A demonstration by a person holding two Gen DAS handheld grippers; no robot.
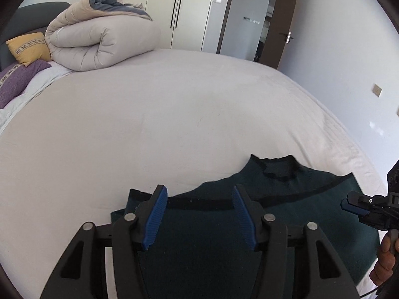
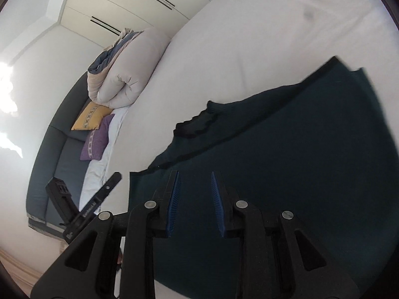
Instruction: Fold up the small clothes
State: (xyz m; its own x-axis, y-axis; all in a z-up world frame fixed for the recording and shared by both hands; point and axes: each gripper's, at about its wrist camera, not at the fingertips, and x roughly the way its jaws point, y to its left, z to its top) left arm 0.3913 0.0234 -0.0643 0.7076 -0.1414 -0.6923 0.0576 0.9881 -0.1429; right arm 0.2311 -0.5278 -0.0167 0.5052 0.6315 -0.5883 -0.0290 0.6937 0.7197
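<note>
Left wrist: left claw [image 1: 199, 194] spread, ribbed blue pads empty, above dark teal knit sweater [image 1: 299, 186] lying flat on smooth white bed sheet [image 1: 174, 112] | Right wrist: right claw [image 2: 195, 180] parted, nothing pinched, over sweater's folded body; rolled beige quilt [image 2: 129, 74] beyond.

I am standing in a bedroom of a home: a wide bed [image 1: 174, 104] with a pale sheet spreads out ahead of my left gripper [image 1: 199, 214]. Far off to its left a rolled-up quilt [image 1: 99, 42] lies by a yellow pillow [image 1: 28, 48] and a purple pillow [image 1: 20, 79] against the dark padded headboard [image 1: 27, 17]. Beyond the bed, straight ahead, stands a tall white wardrobe [image 1: 159, 5], and to its right a brown door [image 1: 286, 22] stands open.
</note>
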